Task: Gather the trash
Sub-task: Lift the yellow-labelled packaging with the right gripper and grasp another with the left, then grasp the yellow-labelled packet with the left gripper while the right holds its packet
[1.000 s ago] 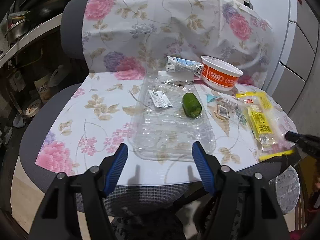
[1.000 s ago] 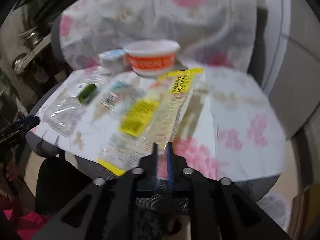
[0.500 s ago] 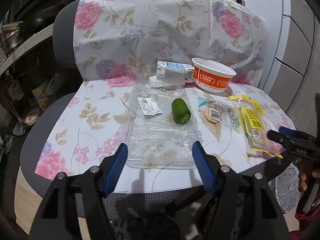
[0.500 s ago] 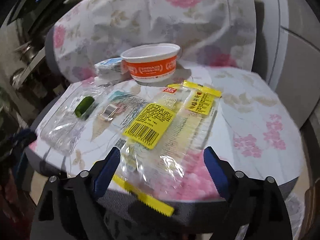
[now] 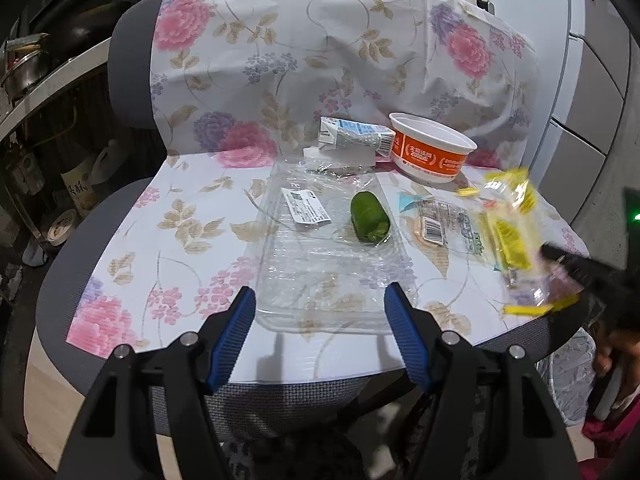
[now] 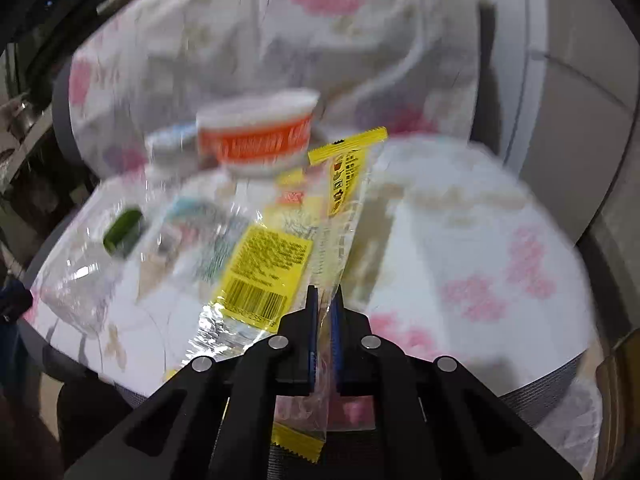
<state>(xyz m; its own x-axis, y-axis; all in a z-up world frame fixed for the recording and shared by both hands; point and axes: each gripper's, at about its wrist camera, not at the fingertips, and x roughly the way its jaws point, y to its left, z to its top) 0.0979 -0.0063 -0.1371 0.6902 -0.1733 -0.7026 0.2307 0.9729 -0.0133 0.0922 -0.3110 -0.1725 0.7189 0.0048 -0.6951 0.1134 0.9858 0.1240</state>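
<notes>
Between the right gripper [image 6: 324, 300] pads: yellow wrapper [image 6: 344, 184], pinched tight, lifted off the chair cloth [image 5: 188, 216]. Ahead-left of it: orange cup [image 6: 256, 136], cucumber piece [image 5: 369, 217] on clear tray [image 5: 320, 280]. Left gripper [image 5: 320, 316] spread wide, empty, tray just ahead.

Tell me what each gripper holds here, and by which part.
The right gripper is shut on the yellow-and-clear wrapper, pinching it near its near end. The left gripper holds nothing; its jaws stand open.
</notes>
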